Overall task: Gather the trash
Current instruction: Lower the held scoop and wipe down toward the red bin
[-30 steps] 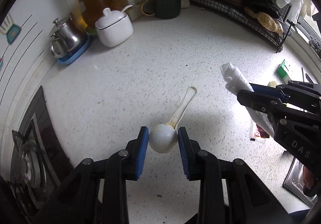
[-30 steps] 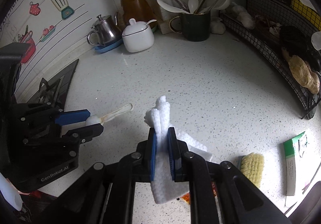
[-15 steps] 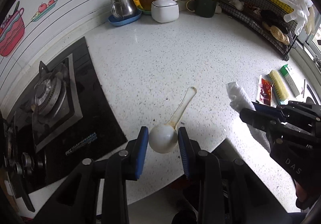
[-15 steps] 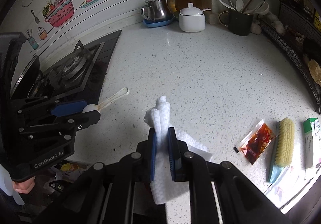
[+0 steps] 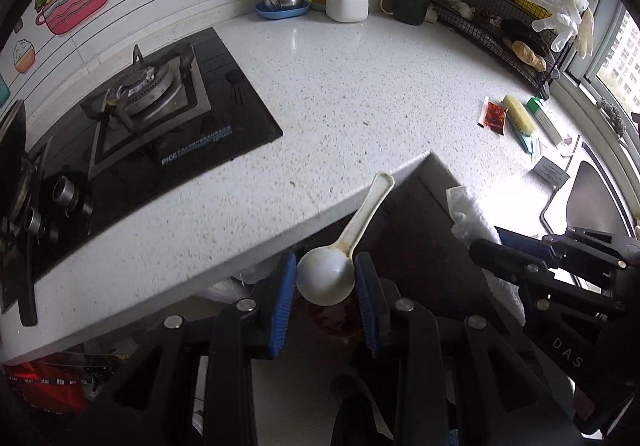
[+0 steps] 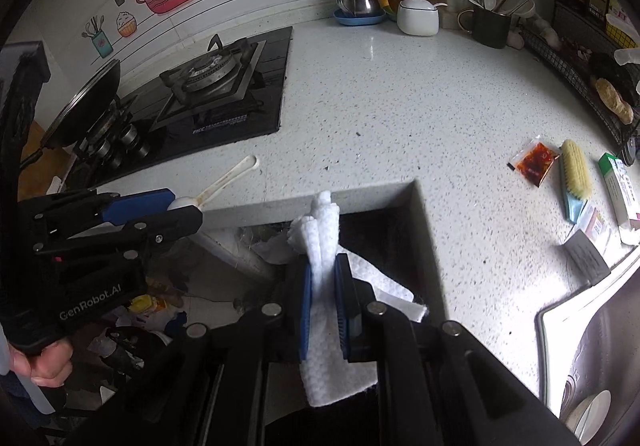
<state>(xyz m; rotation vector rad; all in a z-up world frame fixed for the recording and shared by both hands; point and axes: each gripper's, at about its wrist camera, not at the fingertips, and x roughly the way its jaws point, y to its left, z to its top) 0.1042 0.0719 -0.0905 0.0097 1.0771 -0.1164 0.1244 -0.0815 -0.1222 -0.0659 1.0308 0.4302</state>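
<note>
You have the spoon [image 5: 326, 280] clamped in your left jaws and the tissue [image 6: 322, 246] in your right, while the sauce packet [image 6: 534, 162] waits on the surface [image 6: 380, 94] at far right.

Hidden, cropped and unreadable parts

The towel's [image 6: 326, 286] middle is covered by the right gripper's [image 6: 325, 302] pads, and in the left view it passes behind that gripper. The sink [image 6: 600, 350] is cut by the frame's lower right edge. Under the counter's [image 5: 360, 86] front edge, dark clutter [image 6: 132, 330] is too murky to identify. Bottle labels on the rack [image 5: 504, 22] at the back right corner are mostly unreadable. The pan [image 6: 86, 102] at the stove's [image 6: 208, 86] left end hides behind the left gripper [image 6: 180, 210].
</note>
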